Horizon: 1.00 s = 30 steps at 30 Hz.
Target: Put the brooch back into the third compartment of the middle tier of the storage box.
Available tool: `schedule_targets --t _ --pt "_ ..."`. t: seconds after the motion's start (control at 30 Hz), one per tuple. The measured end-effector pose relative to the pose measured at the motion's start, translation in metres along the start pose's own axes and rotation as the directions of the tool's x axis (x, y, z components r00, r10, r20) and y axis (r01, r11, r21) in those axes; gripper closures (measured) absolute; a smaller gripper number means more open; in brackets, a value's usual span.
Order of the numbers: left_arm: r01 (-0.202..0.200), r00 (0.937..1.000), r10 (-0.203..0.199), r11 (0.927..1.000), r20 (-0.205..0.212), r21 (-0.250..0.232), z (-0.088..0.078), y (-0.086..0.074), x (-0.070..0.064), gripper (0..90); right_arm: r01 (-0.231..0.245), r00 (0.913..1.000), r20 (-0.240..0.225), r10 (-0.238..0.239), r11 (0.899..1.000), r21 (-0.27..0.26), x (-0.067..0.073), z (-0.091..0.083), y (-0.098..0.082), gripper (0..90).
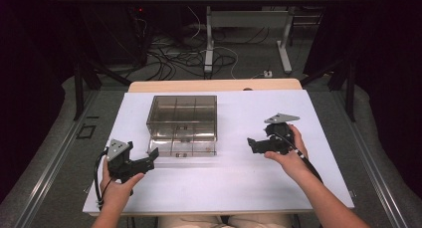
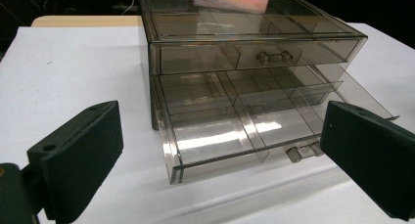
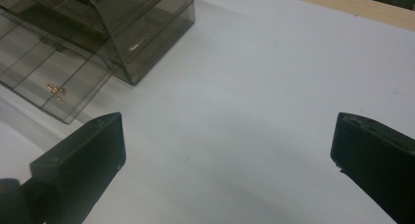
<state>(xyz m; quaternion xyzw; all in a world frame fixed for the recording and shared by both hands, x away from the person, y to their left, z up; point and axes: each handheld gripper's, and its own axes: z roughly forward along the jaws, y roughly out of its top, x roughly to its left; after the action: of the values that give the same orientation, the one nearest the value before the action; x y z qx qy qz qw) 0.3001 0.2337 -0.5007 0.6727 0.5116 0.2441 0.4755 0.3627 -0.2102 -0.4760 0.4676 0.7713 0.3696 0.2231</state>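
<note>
I see the smoky drawer cabinet (image 1: 182, 117) mid-tabletop (image 1: 239, 183), its lower drawer (image 2: 230, 131) pulled out toward me. My left gripper (image 1: 152, 158), jaws wide, sits just beside that drawer front, nearer; right gripper (image 1: 250, 144), also wide, stands well apart.

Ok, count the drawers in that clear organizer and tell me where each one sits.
2. The upper drawer is pushed in, closed, under the organizer's top. The lower drawer is pulled out toward the person, resting on the table. None look hidden.
</note>
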Motion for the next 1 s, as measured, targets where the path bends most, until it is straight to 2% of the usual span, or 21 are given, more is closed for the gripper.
schedule_targets --t 0.1,0.33,0.63,1.0 --pt "0.001 1.0 -0.001 1.0 0.0 -0.001 0.0 0.0 0.0 2.6 -0.021 0.9996 0.016 0.021 1.0 -0.005 -0.009 -0.005 -0.005 0.0" --pt "0.001 1.0 -0.001 1.0 -0.002 -0.001 0.0 0.0 0.0 2.6 -0.035 0.9983 0.045 0.035 0.999 -0.004 -0.023 -0.011 -0.014 0.0" --pt "0.002 1.0 -0.002 1.0 -0.002 0.001 0.0 0.0 -0.001 2.6 -0.074 0.9955 0.058 0.074 0.997 -0.016 -0.035 -0.013 -0.025 0.0" --pt "0.003 1.0 -0.003 1.0 -0.002 0.001 0.0 0.0 -0.001 2.6 -0.123 0.9882 0.09 0.124 0.992 -0.02 -0.048 -0.01 -0.042 0.9"
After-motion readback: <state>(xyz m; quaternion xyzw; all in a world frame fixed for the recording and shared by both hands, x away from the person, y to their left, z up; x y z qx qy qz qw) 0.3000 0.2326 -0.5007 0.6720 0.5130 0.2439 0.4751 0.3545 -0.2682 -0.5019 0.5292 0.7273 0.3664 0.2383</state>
